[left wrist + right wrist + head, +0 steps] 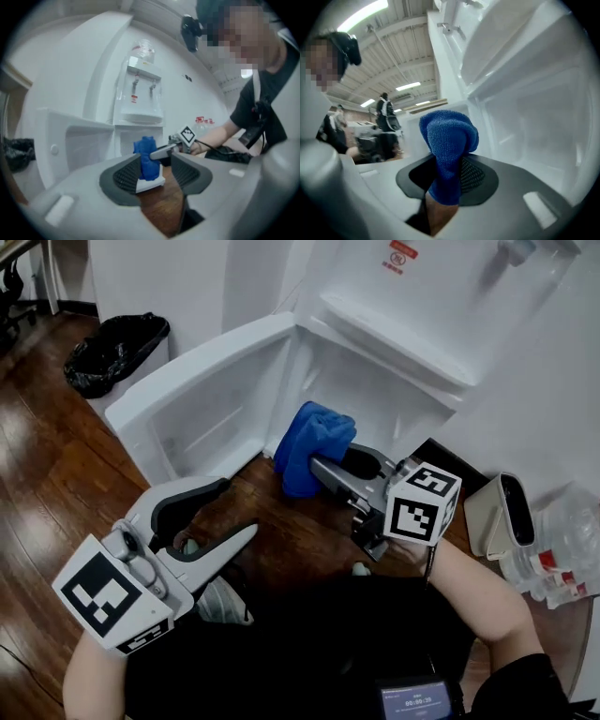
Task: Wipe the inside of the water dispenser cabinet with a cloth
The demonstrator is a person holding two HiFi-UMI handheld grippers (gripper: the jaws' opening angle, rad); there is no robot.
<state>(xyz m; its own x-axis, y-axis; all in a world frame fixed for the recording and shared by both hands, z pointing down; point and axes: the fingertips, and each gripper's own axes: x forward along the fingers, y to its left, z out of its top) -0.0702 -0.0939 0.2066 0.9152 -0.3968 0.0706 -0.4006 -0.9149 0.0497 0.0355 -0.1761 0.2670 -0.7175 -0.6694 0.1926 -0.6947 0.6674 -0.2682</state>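
A bunched blue terry cloth (314, 442) is clamped between the jaws of the right gripper (317, 470). It is held at the mouth of the white water dispenser's open lower cabinet (375, 395), beside the swung-out white door (202, 381). The left gripper (239, 509) is held over the brown wooden floor (47, 484), jaws parted and empty.

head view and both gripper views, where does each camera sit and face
Head view: on the person's head, looking steeply down at the cabinet; both forearms, left gripper and right gripper show.
Left gripper view: on the left gripper, looking along open jaws at the water dispenser; the person's torso and right arm show.
Right gripper view: along jaws shut on the blue cloth, facing the cabinet's interior; the person's head shows.
Shared: all three show the cloth.
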